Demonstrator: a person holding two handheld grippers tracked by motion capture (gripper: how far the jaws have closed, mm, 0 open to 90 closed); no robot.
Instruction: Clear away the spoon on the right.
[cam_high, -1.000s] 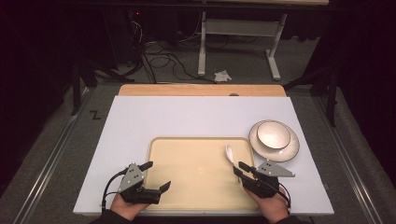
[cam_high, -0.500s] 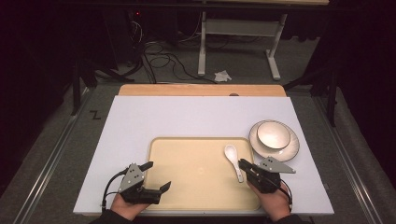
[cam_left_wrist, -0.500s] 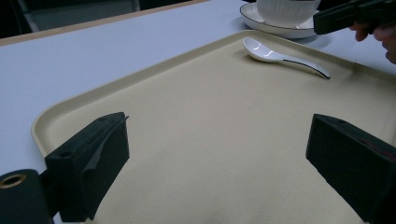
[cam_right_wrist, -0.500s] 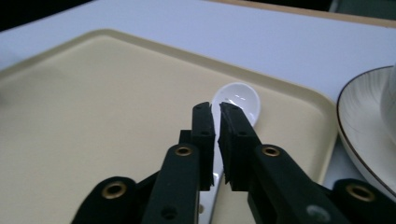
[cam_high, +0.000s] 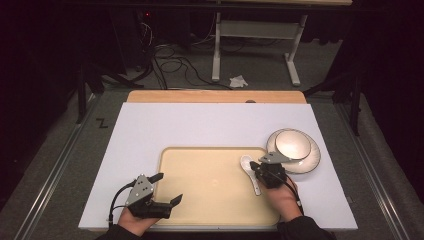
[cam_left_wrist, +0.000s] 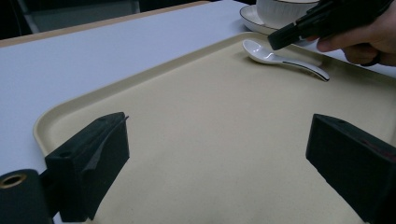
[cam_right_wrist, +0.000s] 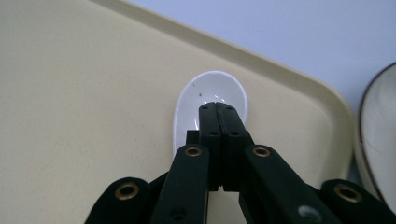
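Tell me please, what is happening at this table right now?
A person works at a white table with a claw in each hand. The right claw is shut and sits just above a white spoon, which lies on the beige tray near its far right corner. In the left gripper view the spoon rests flat on the tray. The left claw is open over the tray's near left part and holds nothing. A bowl stands on a plate beside the tray.
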